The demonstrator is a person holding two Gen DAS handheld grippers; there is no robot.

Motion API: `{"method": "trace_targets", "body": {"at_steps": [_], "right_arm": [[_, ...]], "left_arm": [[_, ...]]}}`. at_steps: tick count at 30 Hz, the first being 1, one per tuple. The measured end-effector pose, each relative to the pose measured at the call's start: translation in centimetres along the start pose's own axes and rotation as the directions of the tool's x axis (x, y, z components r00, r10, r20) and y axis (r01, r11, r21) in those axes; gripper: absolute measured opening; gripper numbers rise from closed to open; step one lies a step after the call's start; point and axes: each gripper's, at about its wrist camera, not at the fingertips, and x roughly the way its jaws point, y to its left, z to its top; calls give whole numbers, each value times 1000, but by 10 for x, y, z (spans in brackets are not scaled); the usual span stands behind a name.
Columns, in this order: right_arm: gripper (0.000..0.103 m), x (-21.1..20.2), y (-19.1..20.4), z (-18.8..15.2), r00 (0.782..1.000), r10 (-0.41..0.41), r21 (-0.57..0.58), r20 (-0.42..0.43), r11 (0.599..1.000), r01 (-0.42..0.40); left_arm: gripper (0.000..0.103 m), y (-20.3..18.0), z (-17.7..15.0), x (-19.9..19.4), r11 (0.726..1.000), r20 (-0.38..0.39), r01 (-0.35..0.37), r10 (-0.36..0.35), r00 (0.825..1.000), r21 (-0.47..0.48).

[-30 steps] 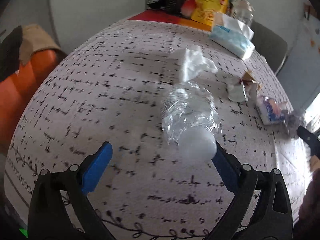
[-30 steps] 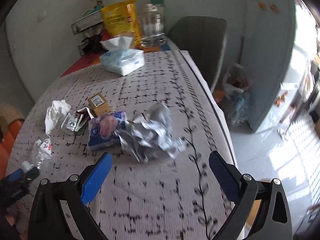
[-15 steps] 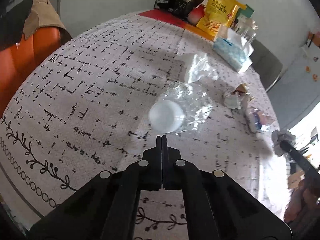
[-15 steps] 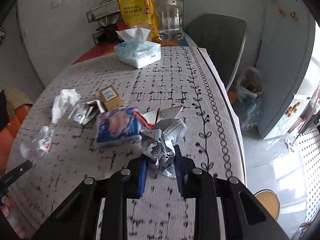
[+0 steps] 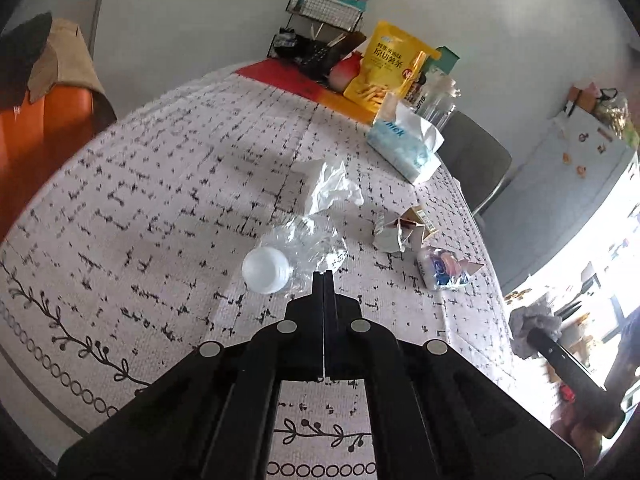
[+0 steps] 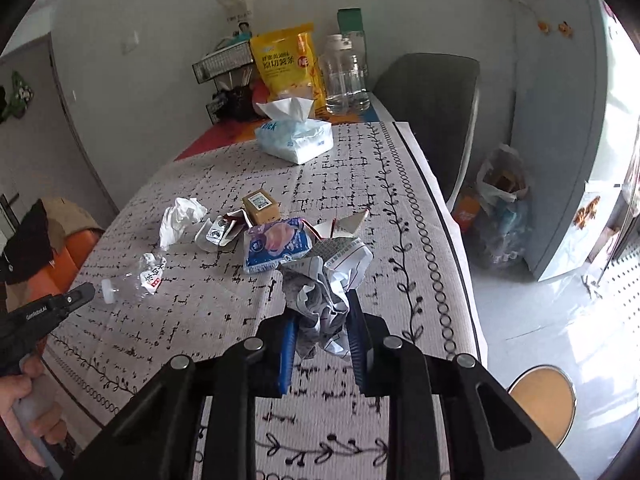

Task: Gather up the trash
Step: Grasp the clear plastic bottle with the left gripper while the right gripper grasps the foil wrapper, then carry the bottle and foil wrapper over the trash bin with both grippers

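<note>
A: Left tongs?
B: Left gripper (image 5: 322,276) has its jaws fully together, no gap. The tip sits at the edge of the crushed bottle (image 5: 308,240), next to the white cap (image 5: 265,270). From the left wrist view I cannot tell whether it nips the plastic film. From the right wrist view the tip looks just beside the cap, and the bottle lies on the table (image 5: 120,200).
A: Who holds it?
B: A hand (image 6: 24,400) is on the handle, at the low left of the right wrist view.
A: Trash on the cloth, left to right?
B: The bottle comes first, on its side with the cap toward the near edge. A white tissue (image 5: 330,190) lies just behind it. A torn carton (image 5: 400,232) comes next, with a small brown box (image 6: 260,206) touching its far side. A blue-pink packet (image 5: 440,270) lies just beside the carton, on its near side.
A: Right tongs?
B: Right gripper (image 6: 320,320) is narrow, with the blue pads pressed on a paper wad (image 6: 324,280). The wad bulges out above the fingertips. In the left wrist view it hangs past the table's right edge, clear of the cloth.
A: Not trash?
B: A tissue pack (image 5: 404,148) lies at the far end, well apart from the litter.
</note>
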Motion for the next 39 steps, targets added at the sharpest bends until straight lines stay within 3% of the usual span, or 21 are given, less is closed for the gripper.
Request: {"method": "trace_targets", "body": {"at_steps": [3, 4, 5, 6, 7, 9, 11, 18, 21, 24, 32, 39], "right_arm": [[23, 0, -6, -5, 1000, -3, 4, -9, 1000, 3], [23, 0, -7, -6, 1000, -7, 3, -10, 1000, 7], [24, 1, -9, -6, 1000, -11, 2, -12, 1000, 11], [24, 1, -11, -7, 1000, -12, 3, -12, 1000, 12], [24, 0, -11, -7, 1000, -11, 5, -11, 1000, 11], [24, 0, -13, -8, 1000, -10, 6, -10, 1000, 10], [24, 3, -16, -8, 1000, -11, 10, -13, 1000, 11], [24, 13, -22, -10, 1000, -7, 27, -31, 1000, 8], [24, 14, -24, -10, 999, -9, 28, -31, 1000, 10], [24, 15, -25, -9, 999, -10, 25, -35, 1000, 11], [24, 3, -18, -6, 1000, 4, 23, 4, 1000, -4], [24, -16, -25, -8, 999, -11, 26, 33, 1000, 10]], "left_arm": [[7, 2, -1, 7, 1000, -33, -9, 9, 999, -16], [24, 5, -2, 10, 999, -39, -21, 20, 999, -28], [59, 8, -4, 10, 999, -34, -28, 27, 999, -34], [71, 11, -3, 9, 999, -18, -35, 34, 999, -41], [73, 14, -3, 7, 998, 12, -37, 38, 999, -46], [73, 20, 1, 12, 997, 14, -61, 62, 998, -47], [68, 29, 6, 23, 996, -11, -42, 41, 999, -84], [68, 48, 9, 56, 986, -60, -26, 16, 998, -165], [44, 53, 3, 60, 976, -57, 48, -62, 996, -214], [32, 41, 6, 51, 983, -19, 59, -64, 998, -173], [32, 10, 20, 20, 985, 52, 140, -135, 990, -101], [32, -31, 24, 9, 979, 66, 204, -202, 977, -25]]}}
